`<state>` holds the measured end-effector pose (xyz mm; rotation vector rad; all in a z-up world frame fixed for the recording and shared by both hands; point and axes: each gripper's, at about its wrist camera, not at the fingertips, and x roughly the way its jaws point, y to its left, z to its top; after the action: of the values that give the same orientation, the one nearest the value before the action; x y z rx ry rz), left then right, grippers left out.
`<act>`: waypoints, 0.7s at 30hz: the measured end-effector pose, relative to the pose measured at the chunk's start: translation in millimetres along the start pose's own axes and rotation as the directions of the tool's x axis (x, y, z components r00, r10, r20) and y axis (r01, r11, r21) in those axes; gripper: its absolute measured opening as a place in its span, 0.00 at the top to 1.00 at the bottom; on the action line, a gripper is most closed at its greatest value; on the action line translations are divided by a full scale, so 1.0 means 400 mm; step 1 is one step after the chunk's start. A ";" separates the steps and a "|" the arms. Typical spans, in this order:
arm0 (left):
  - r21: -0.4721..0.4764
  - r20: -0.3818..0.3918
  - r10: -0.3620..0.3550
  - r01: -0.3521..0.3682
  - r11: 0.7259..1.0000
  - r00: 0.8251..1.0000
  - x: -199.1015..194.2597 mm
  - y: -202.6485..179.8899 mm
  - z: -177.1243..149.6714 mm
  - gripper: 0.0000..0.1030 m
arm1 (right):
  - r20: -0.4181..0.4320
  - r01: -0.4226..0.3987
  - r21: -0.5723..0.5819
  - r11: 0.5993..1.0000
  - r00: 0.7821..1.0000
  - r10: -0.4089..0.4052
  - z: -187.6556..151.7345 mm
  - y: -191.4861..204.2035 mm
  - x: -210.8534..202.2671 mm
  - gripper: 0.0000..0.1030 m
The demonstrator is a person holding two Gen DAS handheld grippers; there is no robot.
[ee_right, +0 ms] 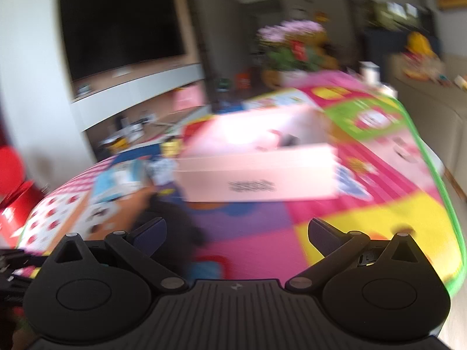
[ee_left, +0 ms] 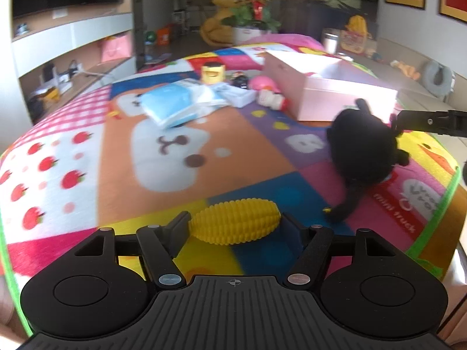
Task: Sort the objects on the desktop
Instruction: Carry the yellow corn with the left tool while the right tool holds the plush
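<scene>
Yellow toy corn (ee_left: 235, 222) lies crosswise between the left gripper (ee_left: 233, 227) fingers, which stand partly open, each pad at or just beside one end of it — whether they press on it I cannot tell. It rests on the patchwork play mat (ee_left: 87, 157) that covers the surface. Farther back sits the open pink box (ee_left: 329, 90); the right wrist view shows something pink and dark inside, too blurred to name. Only the left view shows the black plush toy (ee_left: 362, 151) near the box and the blue packet (ee_left: 172, 102). Right gripper (ee_right: 236, 233) fingers stand wide apart, holding nothing.
</scene>
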<state>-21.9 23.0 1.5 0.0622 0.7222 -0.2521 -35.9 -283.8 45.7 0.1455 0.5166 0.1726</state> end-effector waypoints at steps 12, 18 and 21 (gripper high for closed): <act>-0.061 0.001 0.003 -0.002 0.998 1.000 -0.027 0.007 -0.019 0.12 | -0.163 -0.019 -0.210 0.978 0.987 -0.015 -0.017 0.184 0.138 0.01; -0.091 0.003 -0.008 0.008 0.996 1.000 -0.011 -0.014 0.000 0.13 | -0.191 -0.030 -0.182 0.983 0.982 -0.006 -0.019 0.143 0.103 0.28; -0.073 0.003 -0.001 0.001 0.997 1.000 -0.001 -0.027 0.008 0.14 | -0.176 -0.002 -0.177 0.984 0.984 -0.030 -0.015 0.115 0.066 0.28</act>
<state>-22.9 12.0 4.3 -0.0081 0.7279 -0.2267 -22.1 -233.0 36.2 -0.0475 0.6773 0.2177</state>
